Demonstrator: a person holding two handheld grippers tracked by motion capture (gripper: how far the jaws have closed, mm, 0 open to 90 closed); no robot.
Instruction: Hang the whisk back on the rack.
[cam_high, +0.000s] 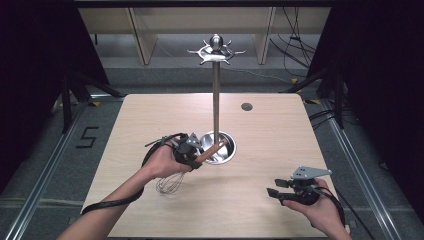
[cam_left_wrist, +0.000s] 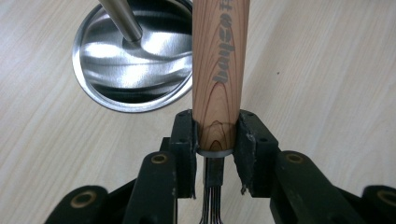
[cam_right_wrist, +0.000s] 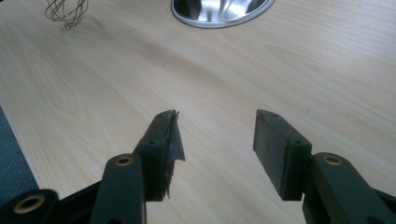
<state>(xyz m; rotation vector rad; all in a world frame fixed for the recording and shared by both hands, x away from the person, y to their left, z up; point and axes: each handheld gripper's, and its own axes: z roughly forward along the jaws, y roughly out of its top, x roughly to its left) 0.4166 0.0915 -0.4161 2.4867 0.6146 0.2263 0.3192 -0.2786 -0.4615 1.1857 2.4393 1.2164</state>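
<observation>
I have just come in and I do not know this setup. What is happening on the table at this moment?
A person works at a wooden table with a gripper in each hand. The left gripper is shut on the wooden handle of a whisk, held beside the round steel base of a tall utensil stand. The right gripper is open with nothing between its jaws, above the table's near right part.

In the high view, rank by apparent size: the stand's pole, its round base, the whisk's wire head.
1. Pole, tallest by far.
2. Round base.
3. Wire head, slightly smaller than the base, though it sits nearer the camera.
</observation>
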